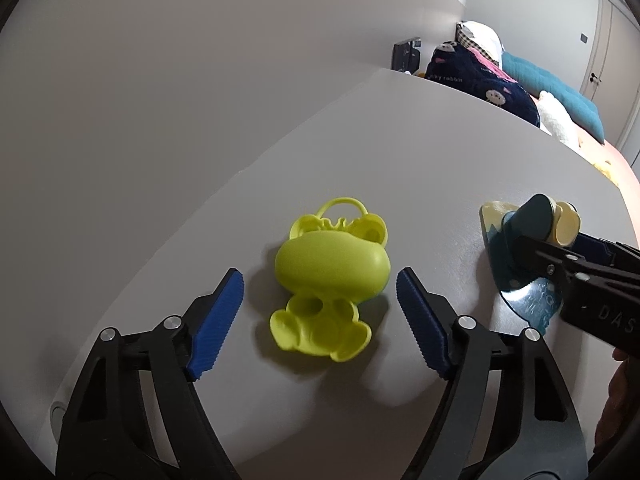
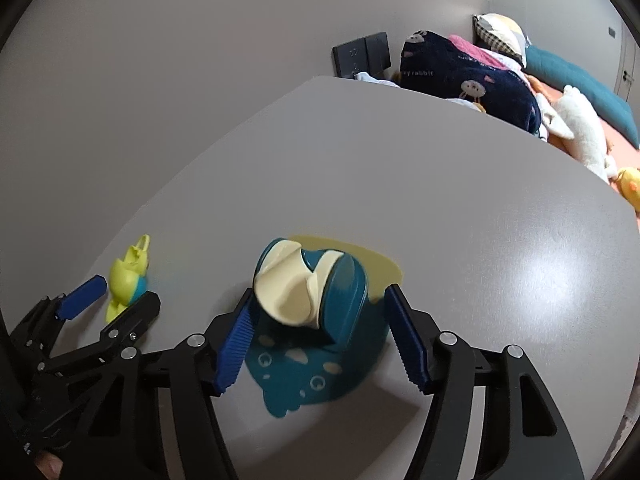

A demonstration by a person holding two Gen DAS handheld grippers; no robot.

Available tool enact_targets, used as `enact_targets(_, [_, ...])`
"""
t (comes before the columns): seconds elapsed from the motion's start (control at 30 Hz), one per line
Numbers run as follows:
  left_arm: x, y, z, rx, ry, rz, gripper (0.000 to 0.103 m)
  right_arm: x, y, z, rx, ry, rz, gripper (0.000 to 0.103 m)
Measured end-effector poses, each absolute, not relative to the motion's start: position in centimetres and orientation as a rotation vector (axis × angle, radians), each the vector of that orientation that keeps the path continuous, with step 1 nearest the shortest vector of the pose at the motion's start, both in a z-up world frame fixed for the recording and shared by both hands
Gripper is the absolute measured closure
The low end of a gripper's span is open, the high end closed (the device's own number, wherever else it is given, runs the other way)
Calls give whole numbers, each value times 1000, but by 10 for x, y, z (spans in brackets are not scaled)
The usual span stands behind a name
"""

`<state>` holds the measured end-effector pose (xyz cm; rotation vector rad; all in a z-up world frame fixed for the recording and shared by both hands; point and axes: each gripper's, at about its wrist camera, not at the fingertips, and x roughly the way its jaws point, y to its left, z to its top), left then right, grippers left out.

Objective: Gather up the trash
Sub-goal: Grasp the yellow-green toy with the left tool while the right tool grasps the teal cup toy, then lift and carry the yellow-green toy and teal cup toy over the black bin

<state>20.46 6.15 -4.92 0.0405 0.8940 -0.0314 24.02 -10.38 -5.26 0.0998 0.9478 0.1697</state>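
A lime-green plastic frog-shaped toy lies on the grey table. My left gripper is open, its blue pads either side of the toy's lower half, not touching it. A teal and cream plastic holder on a flat teal and yellow base stands on the table. My right gripper is open around it, the left pad close against it. The holder also shows in the left wrist view, with the right gripper's fingers at it. The green toy and left gripper show at the left of the right wrist view.
A grey wall runs along the table's far left side. Beyond the table's far edge is a bed with a navy blanket, teal cushion, white plush and pillows. A dark wall panel sits by the bed.
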Motion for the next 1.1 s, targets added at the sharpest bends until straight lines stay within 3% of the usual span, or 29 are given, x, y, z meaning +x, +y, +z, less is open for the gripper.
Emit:
enact_targets(0.07, [206, 62, -49, 37, 895, -37, 34, 242, -102, -53, 83, 939, 160, 53])
enact_targets(0.1, [206, 62, -49, 37, 897, -40, 36, 242, -102, -53, 85, 936, 160, 55])
enact_targets(0.13, [207, 62, -50, 33, 903, -46, 45, 242, -102, -52, 73, 927, 155, 62])
enact_targets(0.17, [208, 63, -52, 26, 912, -50, 49, 242, -101, -51, 59, 925, 149, 62])
enact_targets(1.1, [151, 25, -20, 24, 854, -57, 49, 181, -148, -15, 81, 890, 200, 66])
